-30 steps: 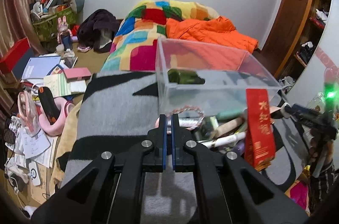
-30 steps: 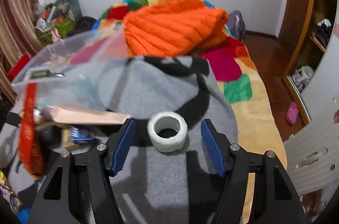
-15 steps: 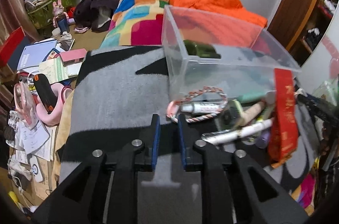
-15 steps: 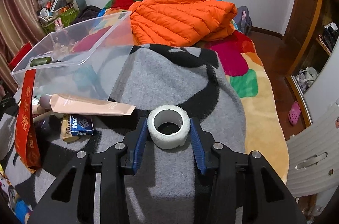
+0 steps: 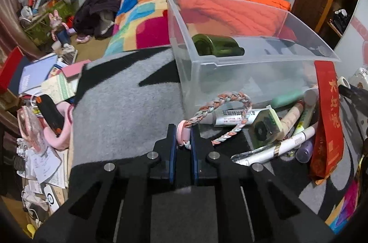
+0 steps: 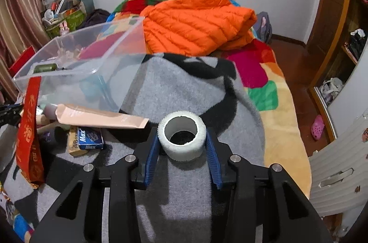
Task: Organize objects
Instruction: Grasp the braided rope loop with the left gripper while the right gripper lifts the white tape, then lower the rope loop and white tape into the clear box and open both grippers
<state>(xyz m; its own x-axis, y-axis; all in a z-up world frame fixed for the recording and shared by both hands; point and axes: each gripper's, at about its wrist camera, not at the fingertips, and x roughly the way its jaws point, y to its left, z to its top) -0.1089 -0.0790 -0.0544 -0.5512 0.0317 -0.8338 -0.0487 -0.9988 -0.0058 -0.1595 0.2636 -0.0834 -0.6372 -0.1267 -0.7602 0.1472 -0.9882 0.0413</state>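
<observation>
A clear plastic bin (image 5: 264, 63) stands on the grey and black blanket (image 5: 128, 105) with a green bottle (image 5: 216, 45) inside. My left gripper (image 5: 184, 135) is shut on the pink end of a braided pink and white cord loop (image 5: 230, 105) that lies in front of the bin. My right gripper (image 6: 182, 144) is shut on a white tape roll (image 6: 182, 137) and holds it just above the blanket. The bin also shows in the right wrist view (image 6: 76, 68), up and to the left.
A pile in front of the bin holds a white tube (image 5: 234, 116), pens (image 5: 283, 146), a red packet (image 5: 326, 118), a peach tube (image 6: 101, 115) and a blue box (image 6: 89, 138). An orange jacket (image 6: 197, 22) lies behind. Clutter covers the floor at left (image 5: 41, 91).
My left gripper moved forward and closed on the cord's pink end. My right gripper closed on the tape roll and lifted it slightly.
</observation>
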